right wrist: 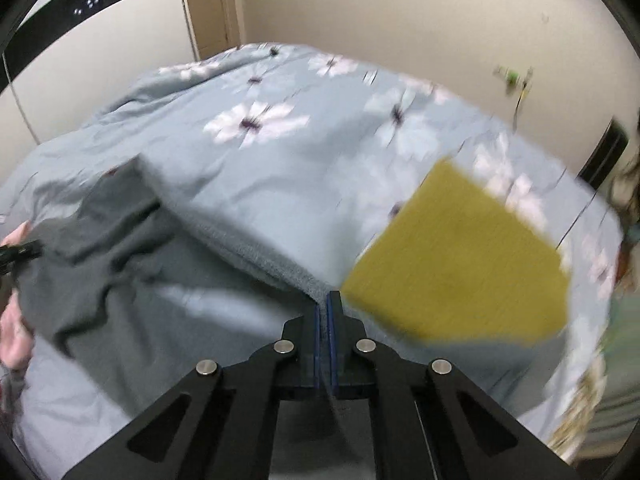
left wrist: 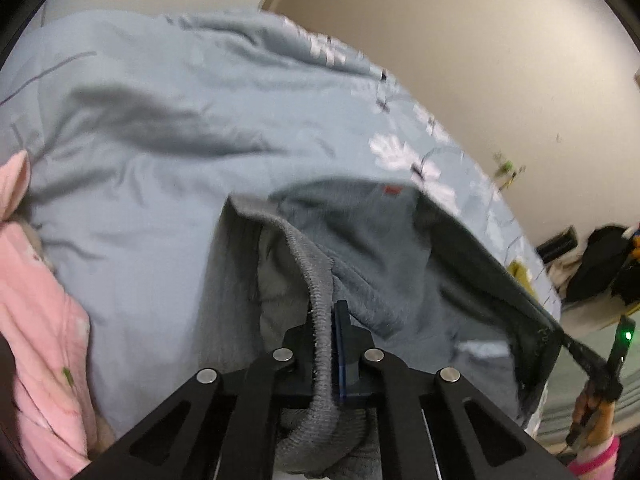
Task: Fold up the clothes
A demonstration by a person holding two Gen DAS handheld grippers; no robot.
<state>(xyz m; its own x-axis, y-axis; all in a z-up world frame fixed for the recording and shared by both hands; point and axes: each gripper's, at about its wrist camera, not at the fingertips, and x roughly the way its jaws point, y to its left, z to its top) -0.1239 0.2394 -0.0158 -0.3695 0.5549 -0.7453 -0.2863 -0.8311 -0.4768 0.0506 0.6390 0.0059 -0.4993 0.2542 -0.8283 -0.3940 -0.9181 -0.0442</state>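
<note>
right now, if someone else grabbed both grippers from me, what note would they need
Left gripper: shut on the ribbed edge of the grey garment.
Right gripper: shut on another edge of the same garment, which is stretched between the two above the floral bedspread.
A yellow cloth lies folded on the bed to the right; pink clothing sits at the left.
Done: garment picked up and spread.
Left: lay it down, fold it, likely the pink clothing after.
</note>
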